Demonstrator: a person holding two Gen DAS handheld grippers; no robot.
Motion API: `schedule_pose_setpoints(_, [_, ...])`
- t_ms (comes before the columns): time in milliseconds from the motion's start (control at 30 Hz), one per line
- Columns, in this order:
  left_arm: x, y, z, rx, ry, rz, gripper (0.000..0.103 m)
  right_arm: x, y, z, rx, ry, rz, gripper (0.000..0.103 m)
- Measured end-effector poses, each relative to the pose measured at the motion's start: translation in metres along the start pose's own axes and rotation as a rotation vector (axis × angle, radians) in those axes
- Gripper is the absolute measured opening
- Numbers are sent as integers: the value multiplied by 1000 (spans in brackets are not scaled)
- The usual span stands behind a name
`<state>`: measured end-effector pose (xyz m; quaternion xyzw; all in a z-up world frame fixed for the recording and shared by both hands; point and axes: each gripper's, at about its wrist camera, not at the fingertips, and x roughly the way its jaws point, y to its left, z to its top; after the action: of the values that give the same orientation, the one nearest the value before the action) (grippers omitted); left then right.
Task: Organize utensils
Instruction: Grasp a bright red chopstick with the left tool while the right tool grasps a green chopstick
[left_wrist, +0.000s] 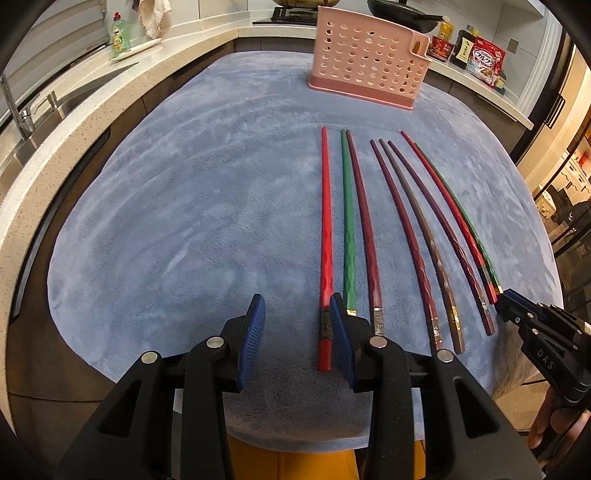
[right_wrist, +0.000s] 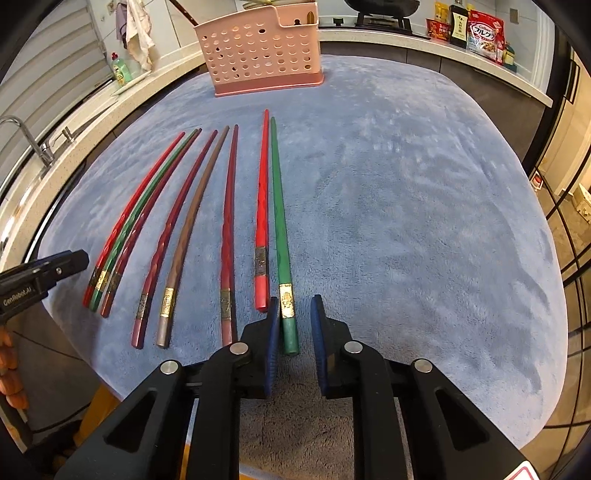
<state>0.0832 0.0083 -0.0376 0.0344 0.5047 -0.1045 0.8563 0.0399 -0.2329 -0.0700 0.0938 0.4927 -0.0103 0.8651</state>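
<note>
Both grippers hang low over the near edge of a blue-grey plush cloth (right_wrist: 406, 203) spread across the table. On the right gripper (right_wrist: 293, 314) the blue pads stand apart on either side of the butt end of a green chopstick (right_wrist: 280, 229); a gap shows on each side of the stick, so the pads do not press it and it lies flat on the cloth. No earlier view is at hand, so only that loose straddle can be told.

Over on the other side, the left gripper (left_wrist: 297, 328) is released too, its jaws spread with only bare cloth between them. Its right-hand pad sits just beside the thick end of a red chopstick (left_wrist: 325, 240), which lies outside the jaws; whether pad and stick touch I cannot tell.

Eight chopsticks lie in a loose row, thick ends toward the person, tips pointing away. From the right wrist view they read, left to right: red, green and dark red close together (right_wrist: 140, 218), then a dark red (right_wrist: 173, 236), a brown (right_wrist: 195, 221), another dark red (right_wrist: 229, 221), a red (right_wrist: 262, 206) and the straddled green one just beside it.

Beyond the tips, well apart from them, a pink perforated utensil holder (right_wrist: 258, 55) stands upright on the far side of the cloth. Behind it runs a pale counter (left_wrist: 74, 110) with a green dish soap bottle (left_wrist: 120, 33).
</note>
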Motion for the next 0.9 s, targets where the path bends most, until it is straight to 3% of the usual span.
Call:
schedule_pose_setpoints(600, [12, -6, -13, 31, 35, 12, 34, -3, -7, -2, 27, -1, 11, 8])
schedule_pose_setpoints(700, [12, -6, -14, 31, 31, 15, 28, -3, -7, -2, 28, 0, 13, 8])
schedule_pose_setpoints(833, [11, -4, -13, 29, 31, -5, 8, -3, -7, -2, 29, -1, 14, 8])
schedule_pose_setpoints(900, [10, -4, -13, 28, 32, -12, 8, -5, -7, -2, 32, -2, 18, 8])
